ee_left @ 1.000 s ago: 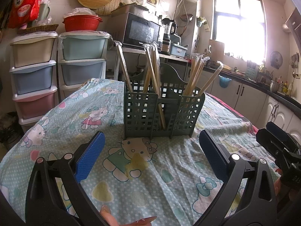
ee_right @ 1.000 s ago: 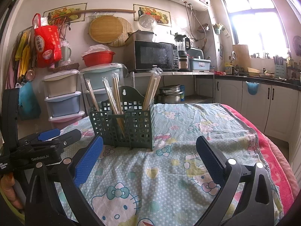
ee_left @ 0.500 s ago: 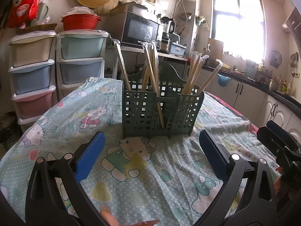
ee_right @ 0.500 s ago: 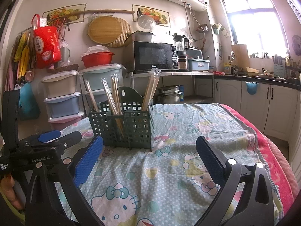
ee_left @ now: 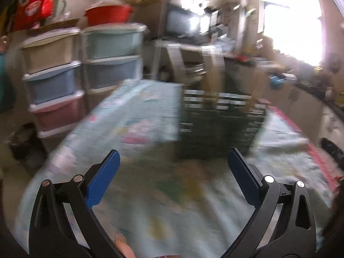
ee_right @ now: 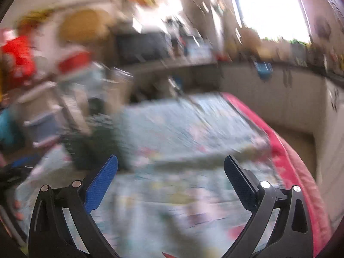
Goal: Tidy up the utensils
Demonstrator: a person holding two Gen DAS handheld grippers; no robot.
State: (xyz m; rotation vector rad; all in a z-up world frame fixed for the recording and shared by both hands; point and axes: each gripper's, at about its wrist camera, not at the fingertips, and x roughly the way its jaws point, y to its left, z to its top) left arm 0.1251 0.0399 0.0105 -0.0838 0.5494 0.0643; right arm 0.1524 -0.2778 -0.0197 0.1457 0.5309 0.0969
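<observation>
Both views are heavily motion-blurred. A green slotted utensil basket (ee_left: 219, 124) stands on the table with wrapped chopsticks (ee_left: 217, 64) sticking up from it. In the right wrist view the basket (ee_right: 90, 142) sits at the left. My left gripper (ee_left: 172, 167) is open and empty, short of the basket. My right gripper (ee_right: 171, 169) is open and empty, to the right of the basket. The left gripper's body (ee_right: 13, 169) shows at the left edge of the right wrist view.
The table is covered by a light-blue cartoon cloth (ee_left: 139, 116) with a red edge (ee_right: 286, 150) on the right. Stacked plastic drawers (ee_left: 53, 81) stand at the left, a microwave (ee_left: 182, 23) on a shelf behind, and kitchen cabinets (ee_right: 279, 99) at the right.
Both cameras swing fast and blur. The basket has shifted right in the left wrist view and left in the right wrist view. Both grippers stay open.
</observation>
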